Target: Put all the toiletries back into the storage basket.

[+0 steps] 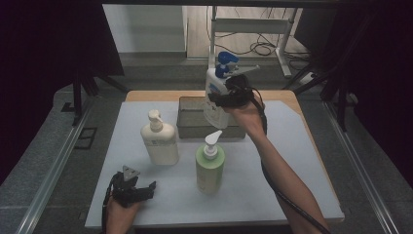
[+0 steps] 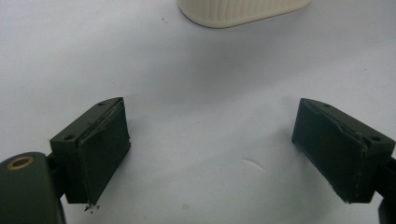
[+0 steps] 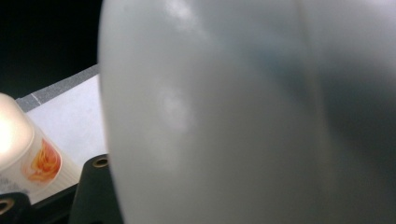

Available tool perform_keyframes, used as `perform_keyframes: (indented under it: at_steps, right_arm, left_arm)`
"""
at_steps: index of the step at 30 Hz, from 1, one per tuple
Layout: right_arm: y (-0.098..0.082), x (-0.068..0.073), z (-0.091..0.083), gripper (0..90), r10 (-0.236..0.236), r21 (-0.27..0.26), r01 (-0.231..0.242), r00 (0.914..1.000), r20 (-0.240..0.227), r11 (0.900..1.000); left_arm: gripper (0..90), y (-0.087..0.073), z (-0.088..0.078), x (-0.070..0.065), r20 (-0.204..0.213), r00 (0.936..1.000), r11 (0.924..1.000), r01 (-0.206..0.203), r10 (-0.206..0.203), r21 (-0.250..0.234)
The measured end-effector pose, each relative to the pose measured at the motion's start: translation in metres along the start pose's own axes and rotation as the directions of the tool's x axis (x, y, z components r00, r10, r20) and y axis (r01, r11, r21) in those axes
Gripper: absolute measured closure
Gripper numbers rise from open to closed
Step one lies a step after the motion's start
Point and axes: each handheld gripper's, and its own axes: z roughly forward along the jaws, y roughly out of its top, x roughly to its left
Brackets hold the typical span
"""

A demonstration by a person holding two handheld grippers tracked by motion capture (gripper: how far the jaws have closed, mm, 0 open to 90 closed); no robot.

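My right gripper (image 1: 228,95) is shut on a white bottle with a blue pump head (image 1: 215,87) and holds it upright in the air over a grey bin (image 1: 191,127) at the back of the white mat. In the right gripper view that bottle (image 3: 243,116) is very close and blurred between the jaws. My left gripper (image 1: 145,188) rests low near the front left corner of the mat, open, with nothing between its pads (image 2: 100,154). The ribbed base of a cream bottle (image 2: 243,11) lies just beyond it.
A cream pump bottle (image 1: 159,141) stands left of centre, and its orange label (image 3: 42,161) appears in the right gripper view. A green pump bottle (image 1: 210,166) stands in the middle front. The white mat (image 1: 287,161) covers a wooden table, with dark curtains on both sides.
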Motion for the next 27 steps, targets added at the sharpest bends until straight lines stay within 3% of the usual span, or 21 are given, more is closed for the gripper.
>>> perform_keyframes:
  at_steps: [12,27]
  right_arm:
    - [0.016,0.013,0.028,38.0,0.005,-0.013,-0.005,1.0,-0.006,1.0]
    - [0.022,0.021,0.065,38.0,0.009,-0.008,-0.009,1.0,0.002,1.0]
  left_arm:
    - [10.6,0.0,0.0,0.0,0.001,1.0,1.0,0.0,0.0,0.0]
    - [10.5,0.0,0.0,0.0,0.0,1.0,1.0,0.001,-0.001,0.001]
